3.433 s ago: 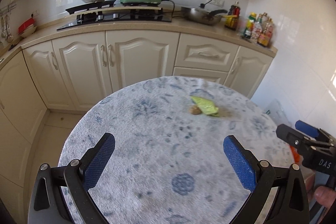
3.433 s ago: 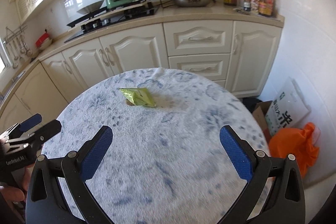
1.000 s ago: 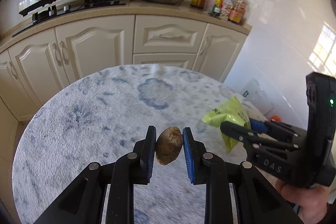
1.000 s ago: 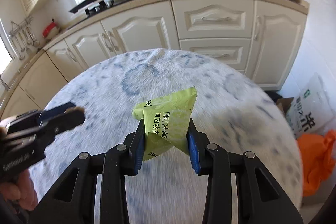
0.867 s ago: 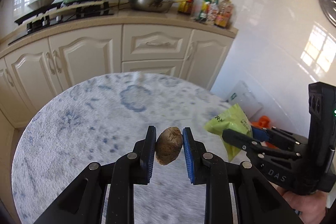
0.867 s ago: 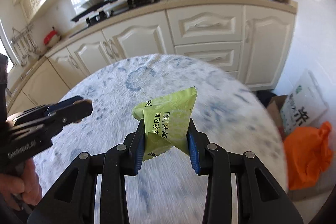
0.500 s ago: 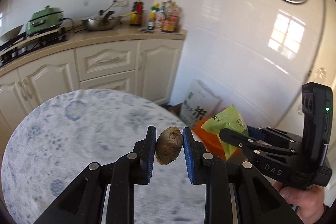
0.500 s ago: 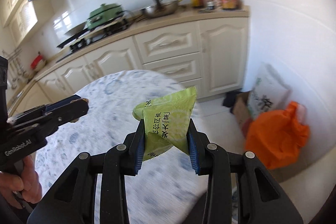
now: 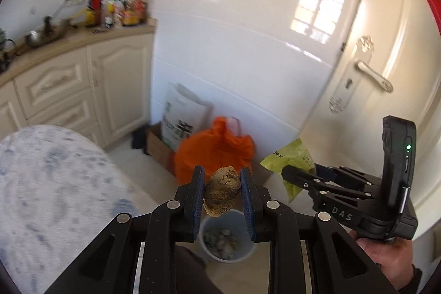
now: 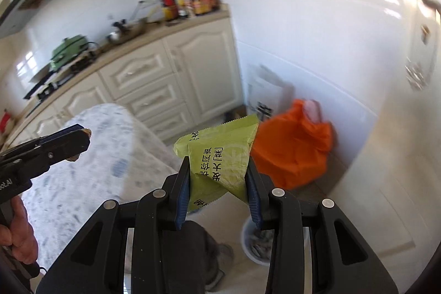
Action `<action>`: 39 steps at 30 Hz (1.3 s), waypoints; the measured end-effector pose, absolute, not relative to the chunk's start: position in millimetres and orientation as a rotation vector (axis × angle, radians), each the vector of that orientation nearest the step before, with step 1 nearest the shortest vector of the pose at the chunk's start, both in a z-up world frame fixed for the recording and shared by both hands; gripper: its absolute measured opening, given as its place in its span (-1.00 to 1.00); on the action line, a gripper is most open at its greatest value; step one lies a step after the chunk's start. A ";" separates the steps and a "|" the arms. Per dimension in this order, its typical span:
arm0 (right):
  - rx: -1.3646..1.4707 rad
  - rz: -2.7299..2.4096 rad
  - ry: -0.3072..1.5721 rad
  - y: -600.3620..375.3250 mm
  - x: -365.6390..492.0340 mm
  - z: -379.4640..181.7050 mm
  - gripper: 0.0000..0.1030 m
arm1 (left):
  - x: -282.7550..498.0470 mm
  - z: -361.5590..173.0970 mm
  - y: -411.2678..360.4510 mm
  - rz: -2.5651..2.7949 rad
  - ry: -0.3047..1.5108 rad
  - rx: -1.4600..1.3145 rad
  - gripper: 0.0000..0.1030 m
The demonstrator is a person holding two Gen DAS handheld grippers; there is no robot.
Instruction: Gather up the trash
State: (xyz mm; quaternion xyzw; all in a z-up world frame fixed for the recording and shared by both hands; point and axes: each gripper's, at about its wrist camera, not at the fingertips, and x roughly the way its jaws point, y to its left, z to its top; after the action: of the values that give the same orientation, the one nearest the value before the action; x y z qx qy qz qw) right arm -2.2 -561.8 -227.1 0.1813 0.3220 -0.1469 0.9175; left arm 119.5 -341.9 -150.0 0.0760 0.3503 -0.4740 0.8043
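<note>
Your left gripper (image 9: 222,190) is clamped on the brown lump (image 9: 222,191) above the small bin (image 9: 224,236); your right gripper (image 10: 219,179) pinches the green wrapper (image 10: 220,153), off the worktop (image 9: 49,189).

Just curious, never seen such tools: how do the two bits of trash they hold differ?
The lump in the left gripper is brown, rounded and rough; the wrapper in the right gripper is green, flat, creased and printed. Both are clamped, off the table.
</note>
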 end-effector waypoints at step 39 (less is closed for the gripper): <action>0.728 -0.526 0.844 -656.3 -21.1 -354.3 1.00 | 89.9 -192.4 -434.8 -0.916 0.809 0.392 0.97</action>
State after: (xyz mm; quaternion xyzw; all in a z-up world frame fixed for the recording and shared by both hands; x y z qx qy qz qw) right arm -21.1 -656.3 -354.3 0.3412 0.3958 -0.2465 0.8162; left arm 89.9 -434.8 -192.4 0.1828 0.3772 -0.4271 0.8012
